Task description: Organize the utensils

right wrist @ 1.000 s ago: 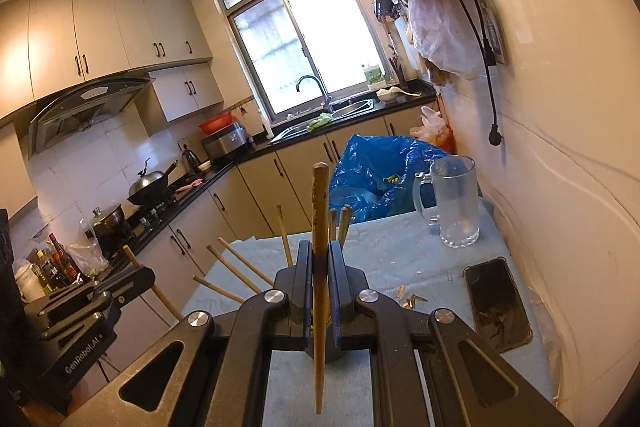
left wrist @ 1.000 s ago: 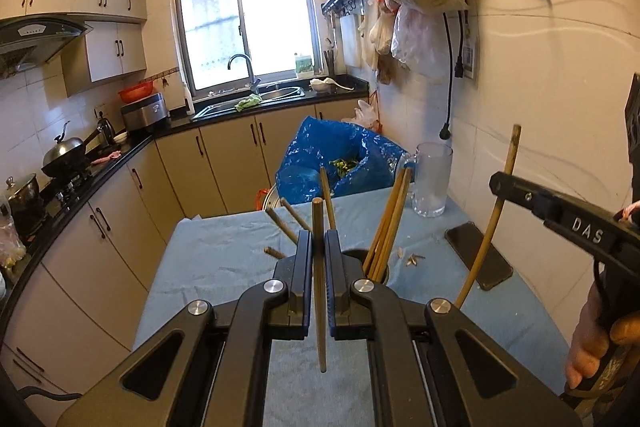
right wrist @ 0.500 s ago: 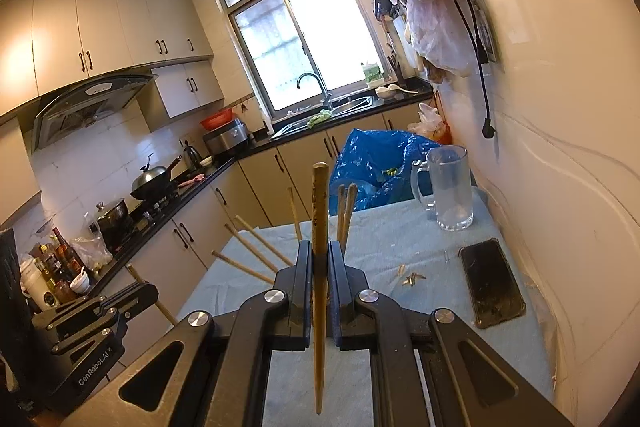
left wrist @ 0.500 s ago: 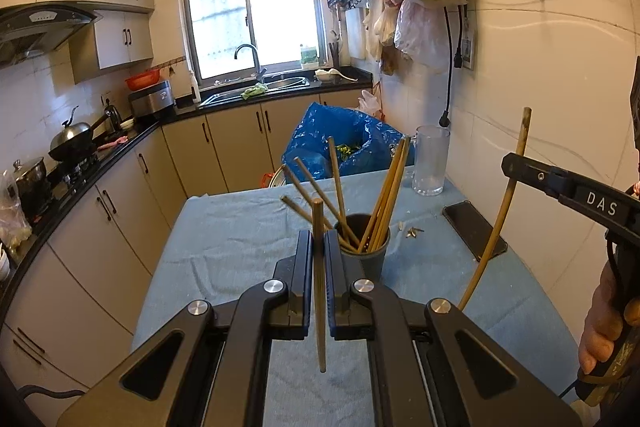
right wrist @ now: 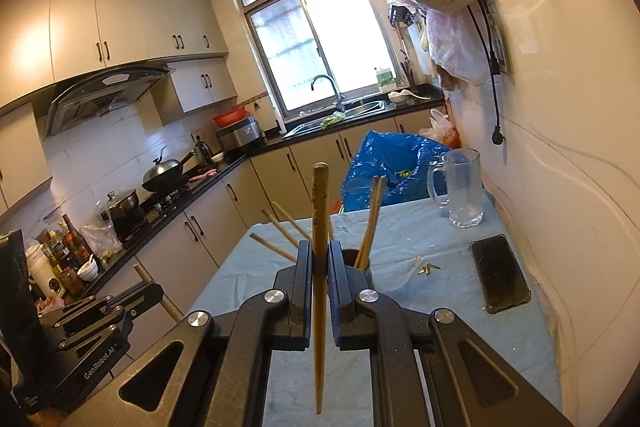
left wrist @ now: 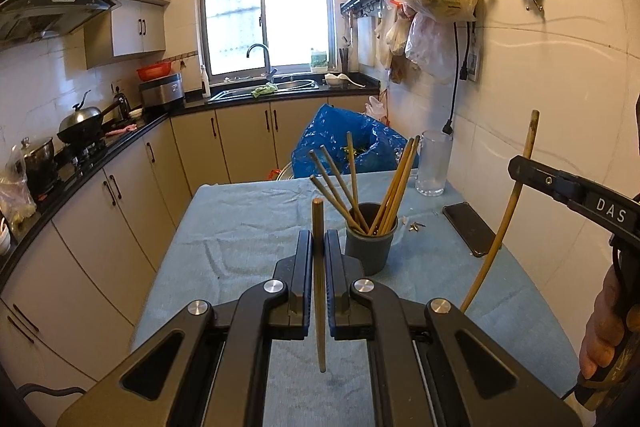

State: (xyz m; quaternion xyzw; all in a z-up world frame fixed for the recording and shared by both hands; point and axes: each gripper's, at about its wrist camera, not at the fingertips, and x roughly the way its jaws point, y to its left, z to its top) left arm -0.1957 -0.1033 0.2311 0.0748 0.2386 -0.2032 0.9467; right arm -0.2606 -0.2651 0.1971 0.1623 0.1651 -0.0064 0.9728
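A dark grey cup (left wrist: 370, 245) stands on the blue-covered table (left wrist: 240, 227) and holds several wooden chopsticks (left wrist: 394, 183). My left gripper (left wrist: 319, 239) is shut on one chopstick (left wrist: 319, 287), held upright, just left of and nearer than the cup. My right gripper (right wrist: 320, 251) is shut on another chopstick (right wrist: 319, 267), upright, in front of the cup (right wrist: 360, 263), which it partly hides. The right gripper (left wrist: 520, 169) with its chopstick (left wrist: 504, 219) also shows at the right of the left wrist view. The left gripper (right wrist: 150, 291) shows at the lower left of the right wrist view.
A black phone (left wrist: 470, 229) lies on the table by the right wall, with small scraps (left wrist: 416, 225) beside it. A clear glass mug (left wrist: 434, 163) stands at the far right corner. A blue bag (left wrist: 344, 147) sits behind the table. Kitchen counters run along the left.
Both grippers have pulled back and risen from the cup, each keeping its chopstick. The cup, hidden behind the left gripper a second ago, now shows in full.
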